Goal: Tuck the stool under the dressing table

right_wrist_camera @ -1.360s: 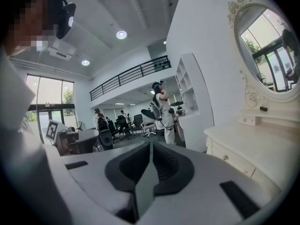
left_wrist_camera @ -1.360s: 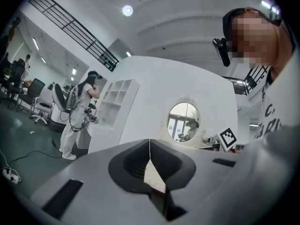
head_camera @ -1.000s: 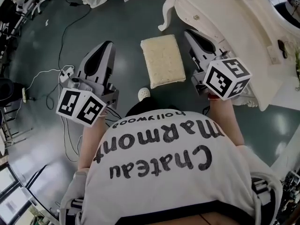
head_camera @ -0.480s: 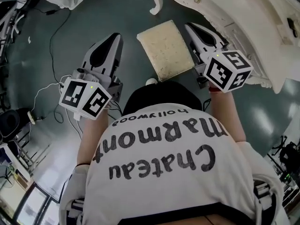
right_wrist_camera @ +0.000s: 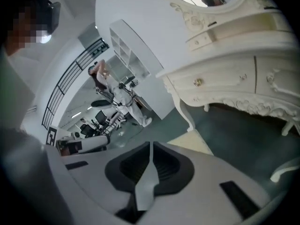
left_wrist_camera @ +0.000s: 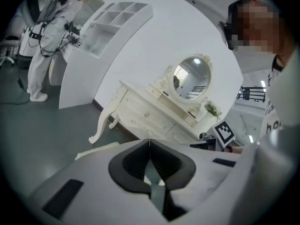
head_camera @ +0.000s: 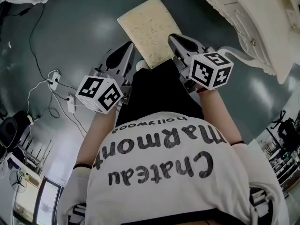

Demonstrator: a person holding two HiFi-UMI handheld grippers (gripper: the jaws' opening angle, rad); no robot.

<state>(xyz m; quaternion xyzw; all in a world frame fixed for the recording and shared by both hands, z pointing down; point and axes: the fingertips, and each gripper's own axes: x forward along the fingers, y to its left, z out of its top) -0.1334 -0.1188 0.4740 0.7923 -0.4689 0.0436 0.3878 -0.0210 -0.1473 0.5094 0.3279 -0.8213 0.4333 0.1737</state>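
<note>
The stool (head_camera: pixel 146 28) has a cream cushion and stands on the dark floor, apart from the white dressing table (head_camera: pixel 253 29) at the upper right. My left gripper (head_camera: pixel 125 50) is shut and empty, just left of the stool's near edge. My right gripper (head_camera: pixel 174 37) is shut and empty too, over the stool's near right corner. In the left gripper view the shut jaws (left_wrist_camera: pixel 149 142) point past the cushion (left_wrist_camera: pixel 96 149) at the dressing table (left_wrist_camera: pixel 145 114) and its mirror (left_wrist_camera: pixel 190 76). The right gripper view has its shut jaws (right_wrist_camera: pixel 151 145) over the cushion (right_wrist_camera: pixel 191 143), with the table (right_wrist_camera: pixel 229 81) beyond.
Cables and a power strip (head_camera: pixel 52 78) lie on the floor at the left. A curved white partition with shelves (left_wrist_camera: pixel 115 20) stands behind the dressing table, and a person in white (left_wrist_camera: pixel 40 46) works beside it. The table's carved leg (left_wrist_camera: pixel 104 125) stands near the stool.
Both grippers have come down and forward, close to the stool's near edge. The head view has tipped, so the stool sits higher in the picture.
</note>
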